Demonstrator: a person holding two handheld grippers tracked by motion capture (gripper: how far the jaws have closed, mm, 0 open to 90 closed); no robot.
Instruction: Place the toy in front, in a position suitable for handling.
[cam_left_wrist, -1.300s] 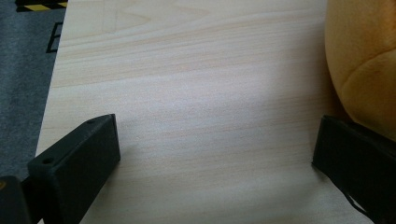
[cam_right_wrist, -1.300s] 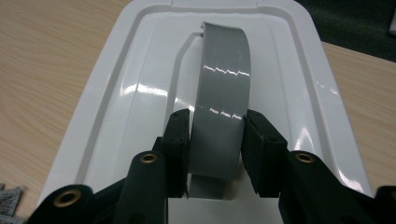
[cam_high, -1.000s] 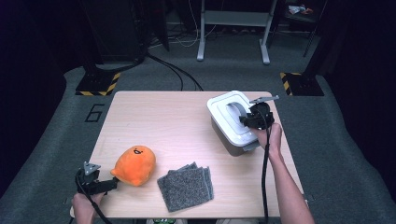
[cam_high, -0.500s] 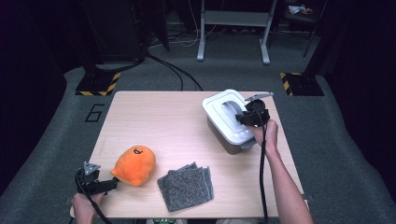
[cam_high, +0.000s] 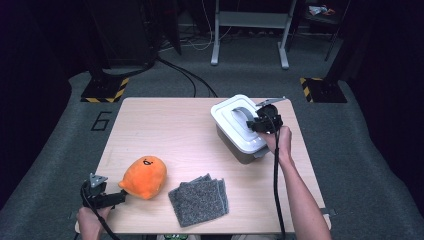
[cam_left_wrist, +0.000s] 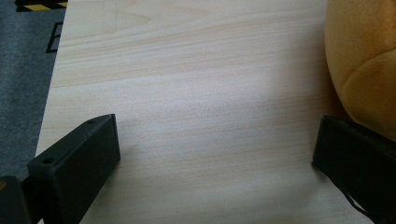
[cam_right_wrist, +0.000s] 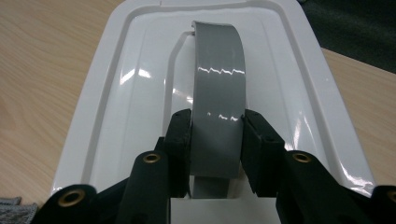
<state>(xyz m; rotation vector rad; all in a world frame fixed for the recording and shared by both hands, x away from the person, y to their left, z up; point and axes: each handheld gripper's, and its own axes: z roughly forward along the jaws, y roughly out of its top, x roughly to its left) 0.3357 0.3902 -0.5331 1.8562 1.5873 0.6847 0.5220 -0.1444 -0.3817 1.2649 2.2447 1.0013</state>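
Observation:
A white lid (cam_high: 231, 125) with a curved grey handle (cam_right_wrist: 218, 84) tops a grey box (cam_high: 246, 155) at the table's right side and sits a little askew on it. My right gripper (cam_right_wrist: 217, 140) is shut on that handle, one black pad pressed on each side; in the high view the right gripper (cam_high: 256, 122) is at the lid's right half. An orange plush toy (cam_high: 144, 176) lies at the front left. My left gripper (cam_high: 119, 197) rests just left of it, open, with bare wood between its jaws (cam_left_wrist: 215, 154); the plush toy (cam_left_wrist: 364, 65) touches the right jaw's outer side.
A folded grey cloth (cam_high: 199, 199) lies near the front edge, right of the plush. The wooden table (cam_high: 165, 130) stands on grey carpet. Black stands, cables and a metal frame are on the floor beyond the far edge.
The right gripper and the lid it holds have shifted slightly left and away from me. The left gripper, plush and cloth have stayed put.

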